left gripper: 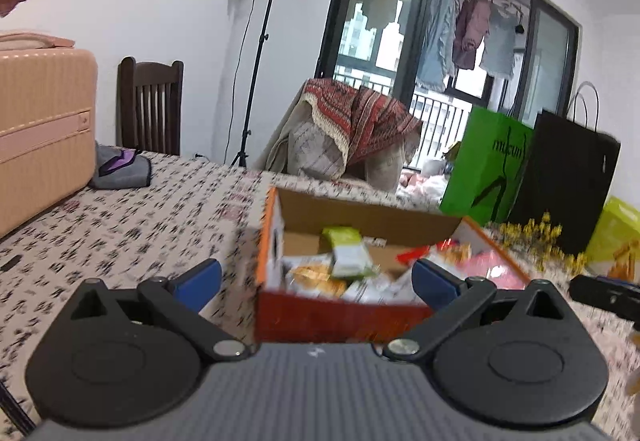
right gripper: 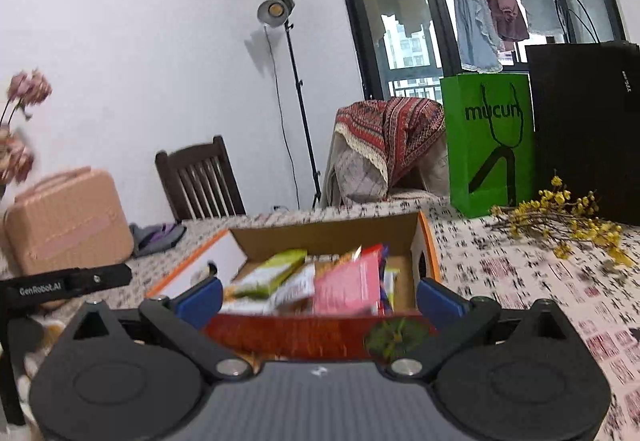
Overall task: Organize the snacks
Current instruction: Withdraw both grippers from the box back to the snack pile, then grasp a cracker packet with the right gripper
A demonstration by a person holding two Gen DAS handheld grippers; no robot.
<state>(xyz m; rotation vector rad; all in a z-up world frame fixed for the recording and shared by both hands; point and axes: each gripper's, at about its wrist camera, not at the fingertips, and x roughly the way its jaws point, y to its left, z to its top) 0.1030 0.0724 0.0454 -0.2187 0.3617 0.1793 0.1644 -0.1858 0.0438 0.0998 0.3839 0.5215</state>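
An open orange and red cardboard box (left gripper: 280, 305) (right gripper: 288, 337) sits on the patterned tablecloth, holding several snack packets. A green packet (left gripper: 346, 251) (right gripper: 276, 271) lies on top, and a pink packet (right gripper: 352, 283) leans near the right side. My left gripper (left gripper: 316, 281) is open, just in front of the box's near wall, with nothing between its blue fingers (left gripper: 200, 283). My right gripper (right gripper: 320, 299) is open too, straddling the box's near edge, empty. The other gripper (right gripper: 68, 287) shows at the left of the right wrist view.
A pink suitcase (left gripper: 40, 129) stands at the table's left, a grey pouch (left gripper: 120, 169) beside it. A green paper bag (right gripper: 490, 145) and a black bag (right gripper: 588, 129) stand at the right, with yellow dried flowers (right gripper: 568, 221) in front. Behind the table are a wooden chair (right gripper: 196, 181) and a lamp stand (left gripper: 260, 53).
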